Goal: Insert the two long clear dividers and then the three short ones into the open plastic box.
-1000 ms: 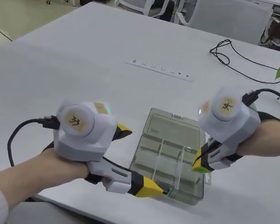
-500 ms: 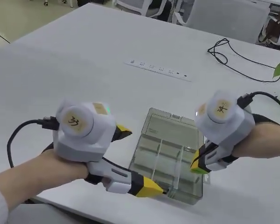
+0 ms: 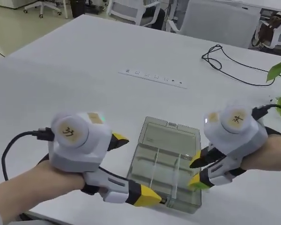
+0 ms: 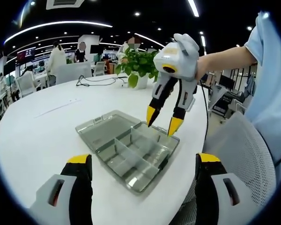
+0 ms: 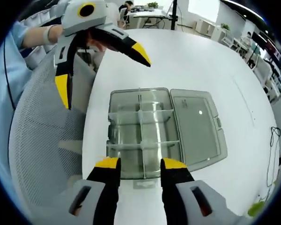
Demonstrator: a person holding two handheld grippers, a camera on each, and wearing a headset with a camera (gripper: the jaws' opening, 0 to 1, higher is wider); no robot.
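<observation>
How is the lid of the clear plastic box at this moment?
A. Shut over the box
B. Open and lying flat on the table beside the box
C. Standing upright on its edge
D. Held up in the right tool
B: in the right gripper view the lid lies flat on the table, right against one long side of the box, whose compartments are uncovered.

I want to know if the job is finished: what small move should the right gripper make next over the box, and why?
Likely ease the right gripper down to press the dividers in the box and check they are seated. Both it and the left gripper are open and empty, and the dividers already cross the box, though I cannot count all five.
</observation>
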